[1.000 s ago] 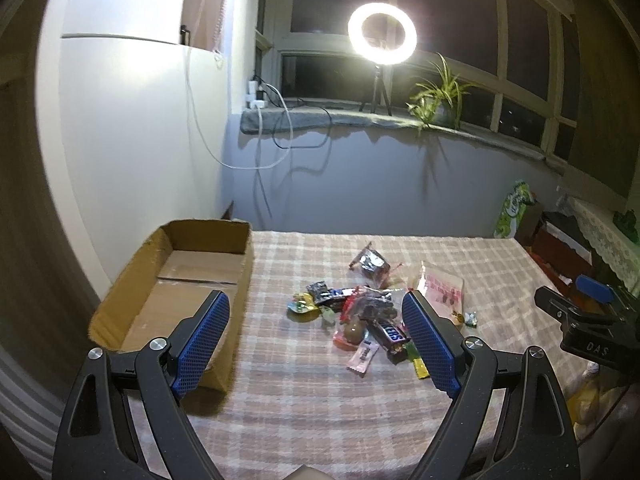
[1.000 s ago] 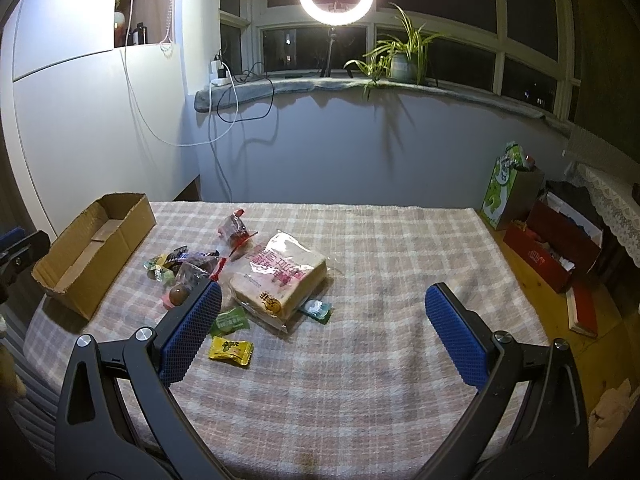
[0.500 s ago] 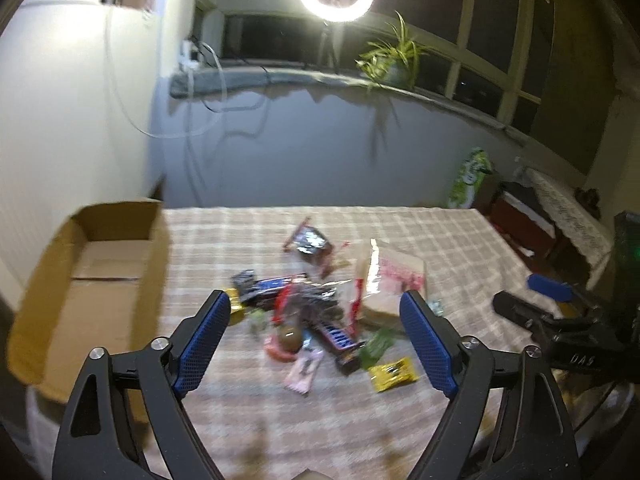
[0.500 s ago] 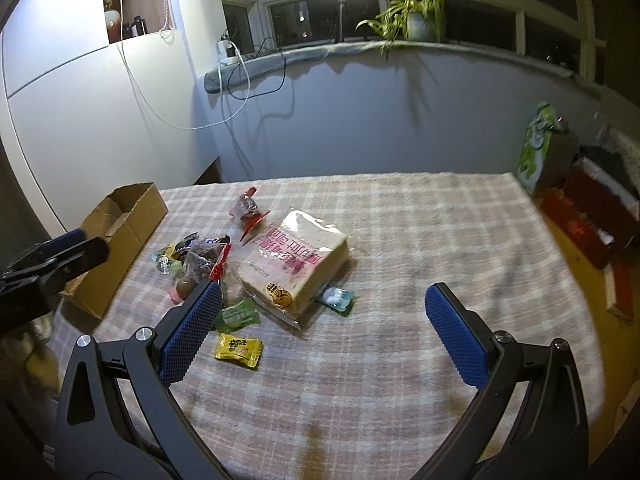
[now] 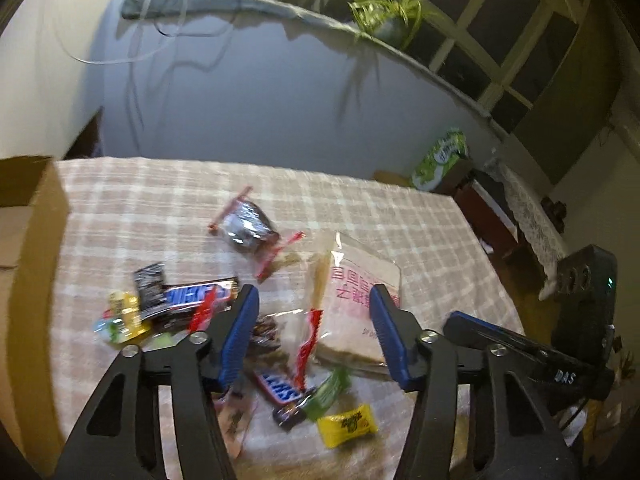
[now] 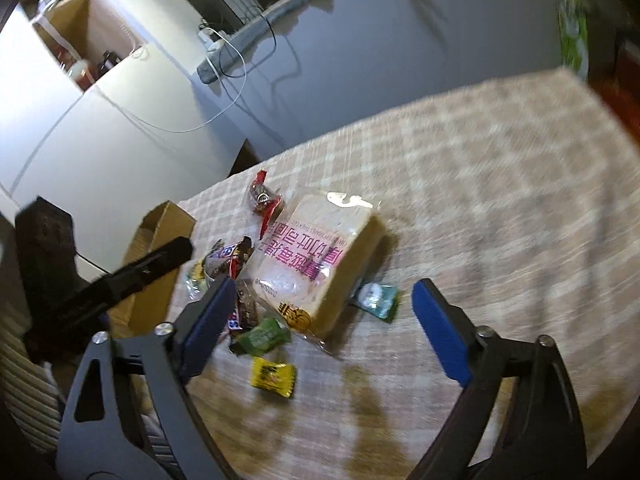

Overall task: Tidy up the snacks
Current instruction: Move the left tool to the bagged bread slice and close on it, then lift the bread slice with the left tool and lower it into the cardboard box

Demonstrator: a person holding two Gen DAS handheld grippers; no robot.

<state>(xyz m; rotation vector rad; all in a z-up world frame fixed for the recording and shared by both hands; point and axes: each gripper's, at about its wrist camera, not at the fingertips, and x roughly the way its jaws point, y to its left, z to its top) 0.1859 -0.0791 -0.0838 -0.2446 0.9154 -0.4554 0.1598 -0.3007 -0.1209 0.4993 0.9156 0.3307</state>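
Note:
A pile of snacks lies on the checked tablecloth (image 5: 160, 208). It holds a bagged bread loaf (image 5: 356, 300) (image 6: 316, 264), Snickers bars (image 5: 192, 296), a yellow candy (image 5: 348, 424) (image 6: 274, 376), a green candy (image 6: 264, 336), a teal candy (image 6: 376, 300) and a silver-wrapped snack (image 5: 248, 228). My left gripper (image 5: 314, 332) is open, low over the pile, its fingers around the loaf's left edge and a red-trimmed wrapper (image 5: 308, 344). My right gripper (image 6: 320, 320) is open, just above the loaf's near end. A cardboard box (image 5: 28, 240) (image 6: 156, 264) stands at the left.
The right gripper's body (image 5: 532, 364) shows at the right of the left wrist view; the left gripper's body (image 6: 100, 276) shows at the left of the right wrist view. A windowsill with a plant (image 5: 388, 16) and cables runs behind the table.
Both grippers have moved forward and down toward the snack pile. The left one has swung right, away from the box. Both stay open.

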